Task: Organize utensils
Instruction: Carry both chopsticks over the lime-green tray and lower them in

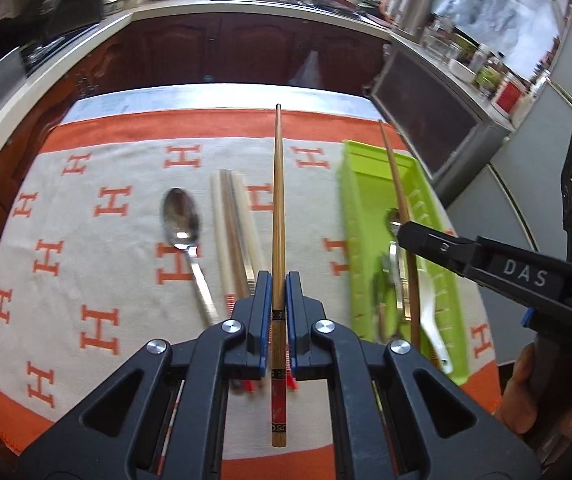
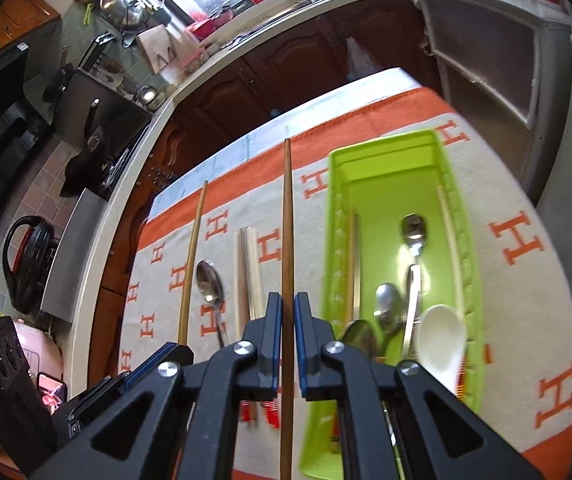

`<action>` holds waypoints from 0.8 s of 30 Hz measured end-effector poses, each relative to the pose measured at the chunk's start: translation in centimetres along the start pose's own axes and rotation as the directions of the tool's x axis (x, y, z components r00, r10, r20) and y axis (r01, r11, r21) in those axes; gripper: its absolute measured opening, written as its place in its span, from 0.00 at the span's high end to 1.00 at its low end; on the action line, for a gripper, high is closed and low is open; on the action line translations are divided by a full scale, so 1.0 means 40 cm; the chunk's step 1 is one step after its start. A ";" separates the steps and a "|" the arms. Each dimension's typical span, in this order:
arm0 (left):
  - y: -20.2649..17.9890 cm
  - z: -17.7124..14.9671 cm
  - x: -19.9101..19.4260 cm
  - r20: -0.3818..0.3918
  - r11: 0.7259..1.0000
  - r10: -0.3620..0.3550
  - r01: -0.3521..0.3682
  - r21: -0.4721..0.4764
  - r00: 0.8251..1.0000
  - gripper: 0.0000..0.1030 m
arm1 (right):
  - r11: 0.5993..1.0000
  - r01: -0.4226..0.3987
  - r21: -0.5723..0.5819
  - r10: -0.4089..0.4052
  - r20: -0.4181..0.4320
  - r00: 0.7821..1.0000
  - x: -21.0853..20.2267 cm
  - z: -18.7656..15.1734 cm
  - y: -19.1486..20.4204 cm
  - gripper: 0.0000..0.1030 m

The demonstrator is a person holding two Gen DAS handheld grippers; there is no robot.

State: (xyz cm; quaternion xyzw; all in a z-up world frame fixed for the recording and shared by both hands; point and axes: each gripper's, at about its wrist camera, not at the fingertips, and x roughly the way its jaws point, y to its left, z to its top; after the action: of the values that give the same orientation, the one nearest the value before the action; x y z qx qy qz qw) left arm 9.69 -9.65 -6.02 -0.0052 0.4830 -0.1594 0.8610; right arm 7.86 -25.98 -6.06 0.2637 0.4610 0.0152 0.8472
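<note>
Now | left gripper (image 1: 278,292) fingers clamp chopstick (image 1: 278,216), tip pointing away | right gripper (image 2: 287,316) fingers clamp darker chopstick (image 2: 287,220), likewise

1 green tray (image 2: 471,264), 2 wooden chopsticks (image 2: 287,216), 1 white spoon (image 2: 441,340), approx. 4 metal spoons (image 2: 210,284).

A table (image 1: 222,94) carries an orange-bordered cream cloth with orange H letters (image 1: 86,240). A long lime-green plastic tray (image 2: 471,280) lies on the cloth. Left of the tray lies a bundle of pale cream chopsticks (image 1: 234,236), and left of those a shiny steel spoon (image 1: 184,236), bowl pointing away from the near edge.
</note>
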 end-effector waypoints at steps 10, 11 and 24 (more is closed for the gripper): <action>-0.191 -0.004 0.088 -0.098 0.993 -0.081 0.088 0.074 0.992 0.96 | 0.992 0.107 0.065 -0.108 0.009 0.994 -0.025 0.006 -0.137 0.94; -0.201 -0.008 0.100 -0.112 0.993 -0.081 0.089 0.071 0.990 0.95 | 0.991 0.120 0.067 -0.121 0.008 0.993 -0.023 0.006 -0.146 0.94; -0.206 -0.029 0.153 -0.166 0.993 -0.053 0.070 0.094 0.985 0.94 | 0.981 0.188 0.055 -0.186 -0.041 0.982 0.020 -0.012 -0.170 0.93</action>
State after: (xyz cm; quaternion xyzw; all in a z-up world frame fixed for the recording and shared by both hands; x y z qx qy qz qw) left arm 9.46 -19.01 -10.37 0.0360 0.5429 -0.2096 0.8124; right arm 6.45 -31.40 -10.02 0.2434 0.4990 -0.0733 0.8285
